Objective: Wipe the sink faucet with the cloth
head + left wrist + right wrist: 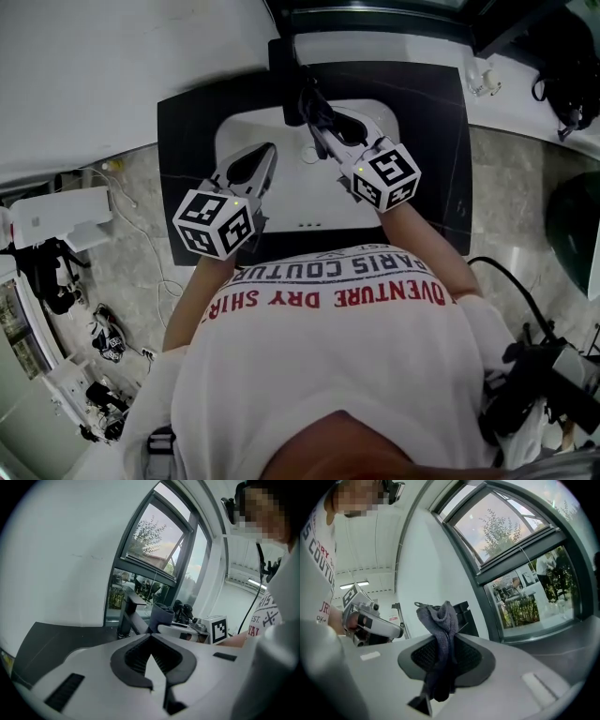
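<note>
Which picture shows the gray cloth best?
The right gripper view: the cloth fills the middle, pinched between the jaws there. The left gripper view shows it small and far; the head view, only a dark bunch.

Count it up: two claws were in play, the left claw (269, 152) and the right claw (313, 101). One cloth (438, 620), one faucet (126, 615), one sink (281, 197), one table (187, 127), one window (520, 569).

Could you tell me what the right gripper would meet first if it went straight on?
Most likely the black faucet: it stands right behind the grey cloth pinched in the right gripper, though the gap is unclear.
</note>
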